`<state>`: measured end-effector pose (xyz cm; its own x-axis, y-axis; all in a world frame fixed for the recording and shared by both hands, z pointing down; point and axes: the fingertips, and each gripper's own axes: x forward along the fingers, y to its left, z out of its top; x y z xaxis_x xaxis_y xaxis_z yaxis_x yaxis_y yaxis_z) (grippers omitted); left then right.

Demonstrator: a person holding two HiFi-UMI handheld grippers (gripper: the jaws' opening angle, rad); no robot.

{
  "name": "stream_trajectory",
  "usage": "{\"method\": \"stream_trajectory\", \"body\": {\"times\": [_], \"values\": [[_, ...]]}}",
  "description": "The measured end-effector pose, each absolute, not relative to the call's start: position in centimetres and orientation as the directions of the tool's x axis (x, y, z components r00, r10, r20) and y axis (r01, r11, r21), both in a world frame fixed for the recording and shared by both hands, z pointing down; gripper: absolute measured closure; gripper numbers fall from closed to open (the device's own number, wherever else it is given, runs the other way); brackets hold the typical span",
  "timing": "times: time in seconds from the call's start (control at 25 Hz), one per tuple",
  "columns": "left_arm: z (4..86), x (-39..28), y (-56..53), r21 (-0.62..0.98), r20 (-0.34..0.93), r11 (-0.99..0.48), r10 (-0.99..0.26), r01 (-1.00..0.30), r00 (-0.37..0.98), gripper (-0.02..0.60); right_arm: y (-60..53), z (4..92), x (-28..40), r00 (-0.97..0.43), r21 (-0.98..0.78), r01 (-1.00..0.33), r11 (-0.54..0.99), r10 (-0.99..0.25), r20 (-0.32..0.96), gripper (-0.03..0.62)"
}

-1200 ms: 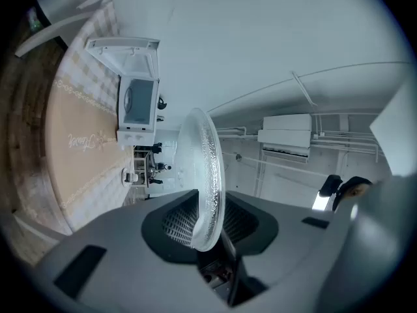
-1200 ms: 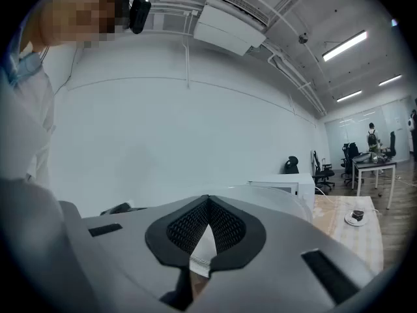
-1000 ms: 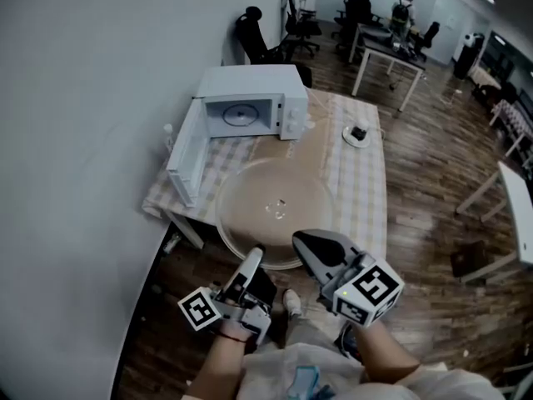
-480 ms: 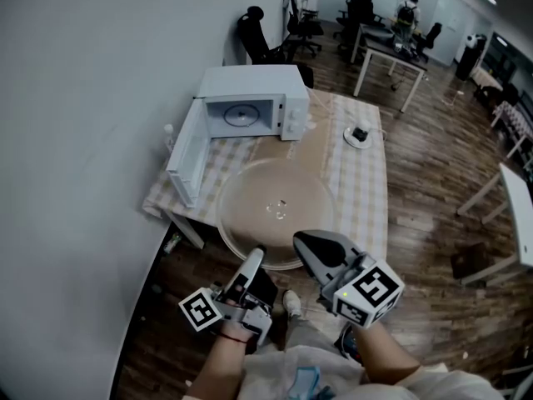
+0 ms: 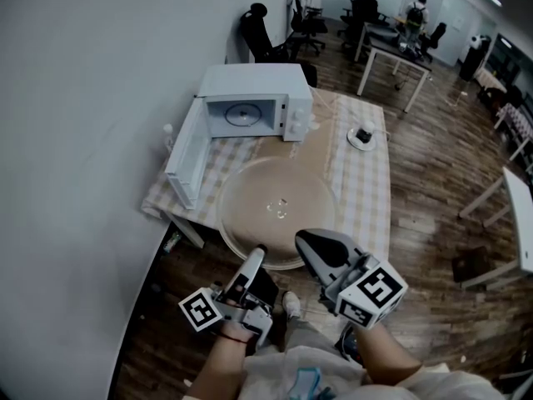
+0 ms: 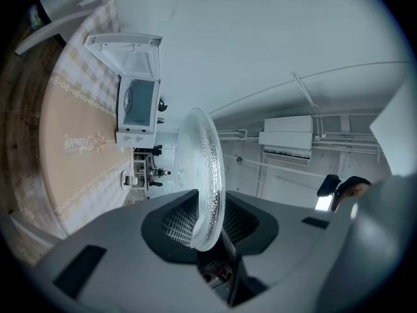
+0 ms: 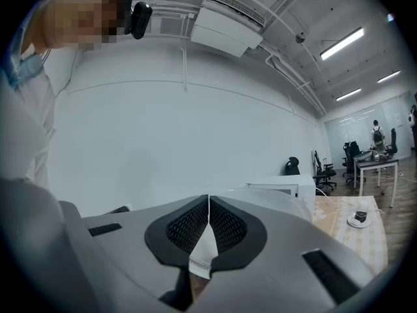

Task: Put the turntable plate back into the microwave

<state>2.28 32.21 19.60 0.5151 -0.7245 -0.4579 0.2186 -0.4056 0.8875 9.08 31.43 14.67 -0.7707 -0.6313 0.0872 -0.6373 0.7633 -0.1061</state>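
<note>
Though unclear overhead, left hand-held gripper point(image 6: 207, 222) clamps plate point(image 6: 203, 165)

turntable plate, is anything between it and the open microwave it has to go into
Nothing visible does. The clear round glass turntable plate, gripped at its rim by the left gripper, faces the white microwave, whose door is swung open to the side. The small white dish sits off to the right.

My plate point(image 5: 276, 207) hangs over the near edge of the bench point(image 5: 366, 198), rim in my left tongs point(image 5: 255, 255); microwave point(image 5: 254, 98) behind it, far left; saucer point(image 5: 360, 136) far right.
</note>
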Motion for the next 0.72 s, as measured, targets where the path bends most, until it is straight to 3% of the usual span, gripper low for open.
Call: {"method": "stream_trajectory", "body": {"times": [0.72], "values": [[20.2,2.1,25.7,0.892,-0.451,-0.398,-0.754,0.214,0.478,0.491,24.6,15.1,8.8,-0.801,-0.118,-0.599,0.792,-0.592,0.093,0.562]]}}
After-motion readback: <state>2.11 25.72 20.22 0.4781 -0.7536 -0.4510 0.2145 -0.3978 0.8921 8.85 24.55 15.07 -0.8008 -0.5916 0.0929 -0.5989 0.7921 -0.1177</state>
